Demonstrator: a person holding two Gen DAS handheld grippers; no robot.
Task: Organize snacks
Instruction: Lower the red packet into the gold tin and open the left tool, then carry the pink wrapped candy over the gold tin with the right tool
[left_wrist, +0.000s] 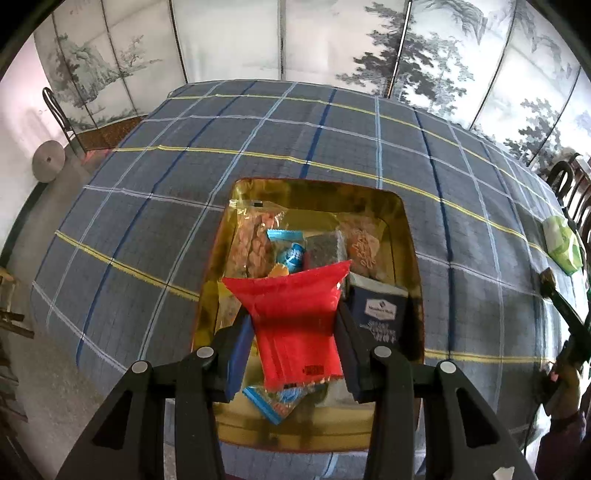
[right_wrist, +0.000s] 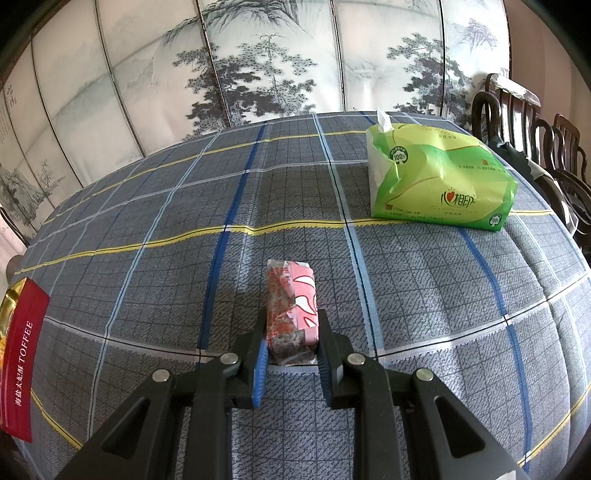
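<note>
Red packet is pinched in the left tongs above the gold tin, which sits near the desk's front edge, already holding several snacks. To do this well, I'd lower the packet flat into the tin before letting go, so it doesn't catch on the rim. Right tongs are clamped on a pink packet by the front edge, tissue pack well beyond.

- Tin: glossy gold metal inside, centre frame.
- Red packet: shiny crinkled plastic film.
- Tablecloth: matt woven checked cloth.
- Tissue pack, upper right: glossy green plastic wrap.
</note>
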